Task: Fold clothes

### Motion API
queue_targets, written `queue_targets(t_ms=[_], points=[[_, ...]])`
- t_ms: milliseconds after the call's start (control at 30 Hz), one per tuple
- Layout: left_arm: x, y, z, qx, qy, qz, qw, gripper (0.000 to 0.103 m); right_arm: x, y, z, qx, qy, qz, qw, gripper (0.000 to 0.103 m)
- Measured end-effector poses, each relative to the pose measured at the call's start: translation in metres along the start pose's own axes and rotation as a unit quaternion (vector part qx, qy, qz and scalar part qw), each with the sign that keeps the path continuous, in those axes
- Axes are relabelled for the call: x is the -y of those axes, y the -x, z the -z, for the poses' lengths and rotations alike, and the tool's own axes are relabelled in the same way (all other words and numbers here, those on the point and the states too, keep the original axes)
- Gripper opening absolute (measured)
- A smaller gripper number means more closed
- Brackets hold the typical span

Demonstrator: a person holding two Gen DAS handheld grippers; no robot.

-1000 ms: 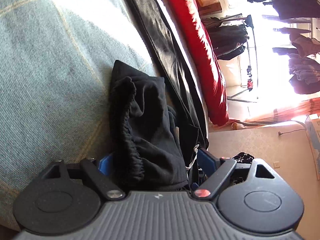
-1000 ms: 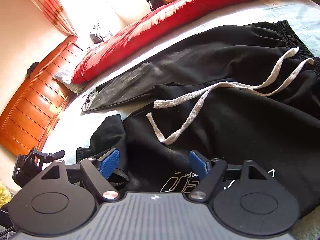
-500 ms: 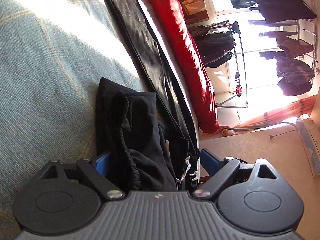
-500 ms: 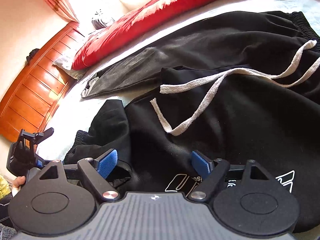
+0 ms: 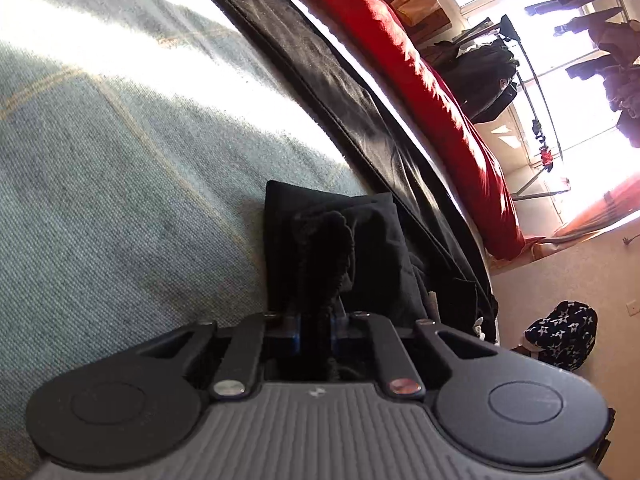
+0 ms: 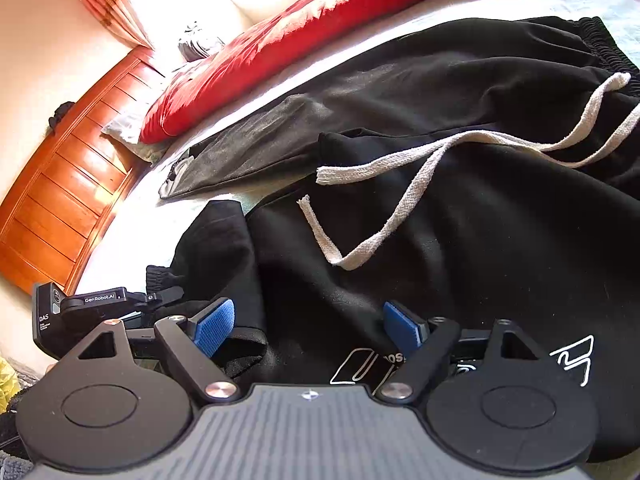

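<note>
While my left claw (image 5: pixel 316 334) has just been closing, its blue pads now stand pressed together on a fold of black fabric, pinching the gathered cuff (image 5: pixel 326 252) of the black garment between them. That cuff belongs to a leg or sleeve end (image 5: pixel 344 240) that lies bunched on the bed (image 5: pixel 120 160), on a grey-green woven cover. Just beyond it, a second dark garment (image 5: pixel 360 108) stretches flat along the bed, and a red quilt (image 5: pixel 420 80) runs beside that one along the far edge. Clothes hang on a rack (image 5: pixel 540 120) by the bright window, well apart from the bed. A dark star-patterned item (image 5: pixel 564 336) lies on the floor.

My right claw (image 6: pixel 308 330) stands spread wide, its blue pads (image 6: pixel 212 328) apart and pinching nothing. Between and below them lies the black sweatpants body (image 6: pixel 480 240), bearing a white printed logo (image 6: pixel 572 364) near the right finger. The white drawstring (image 6: pixel 400 196) lies loose across the fabric in two strands, both ends free. The elastic waistband (image 6: pixel 604 44) shows at the upper right. The left pad hovers over a black folded edge; I cannot tell whether it touches the cloth.

In the right view, my left claw's body (image 6: pixel 80 312) appears at the lower left, at the bunched cuff (image 6: pixel 160 276). The grey-black garment (image 6: pixel 260 148) lies flat beyond the sweatpants, the red quilt (image 6: pixel 320 20) behind it. A wooden headboard (image 6: pixel 68 184) stands at the left, with a pale pillow (image 6: pixel 128 128) against it.
</note>
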State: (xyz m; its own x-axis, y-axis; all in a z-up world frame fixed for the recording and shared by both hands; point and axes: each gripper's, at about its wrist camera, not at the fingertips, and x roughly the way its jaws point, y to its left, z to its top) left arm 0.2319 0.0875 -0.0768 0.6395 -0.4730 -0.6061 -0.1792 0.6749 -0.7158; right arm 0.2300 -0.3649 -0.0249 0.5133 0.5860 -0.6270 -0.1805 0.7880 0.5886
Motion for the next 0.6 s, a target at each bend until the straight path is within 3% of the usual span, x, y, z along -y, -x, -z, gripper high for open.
queue_targets(t_ms=[200, 300, 400, 433, 467, 600], points=[[0.004, 0.014, -0.009, 0.005, -0.049, -0.037, 0.9981, 0.010, -0.007, -0.005, -0.001, 0.003, 0.005, 0.008, 1.000, 0.085], [-0.006, 0.010, -0.010, -0.007, -0.029, -0.018, 0.9994, 0.013, -0.011, -0.006, 0.000, 0.007, 0.004, 0.016, 1.000, 0.085], [-0.015, 0.010, -0.009, -0.007, -0.004, 0.021, 0.9997, 0.039, -0.016, -0.005, 0.002, 0.011, 0.002, 0.026, 1.000, 0.085], [-0.016, 0.010, -0.009, -0.009, 0.000, 0.040, 0.9992, 0.059, -0.017, -0.003, 0.004, 0.012, 0.002, 0.030, 0.999, 0.085], [-0.016, 0.011, -0.007, -0.009, -0.002, 0.055, 0.9984, 0.072, -0.019, -0.003, 0.004, 0.013, 0.002, 0.034, 0.999, 0.085], [-0.010, 0.016, 0.014, 0.008, -0.033, 0.061, 0.9975, 0.076, -0.027, -0.004, 0.007, 0.019, 0.000, 0.051, 0.999, 0.085]])
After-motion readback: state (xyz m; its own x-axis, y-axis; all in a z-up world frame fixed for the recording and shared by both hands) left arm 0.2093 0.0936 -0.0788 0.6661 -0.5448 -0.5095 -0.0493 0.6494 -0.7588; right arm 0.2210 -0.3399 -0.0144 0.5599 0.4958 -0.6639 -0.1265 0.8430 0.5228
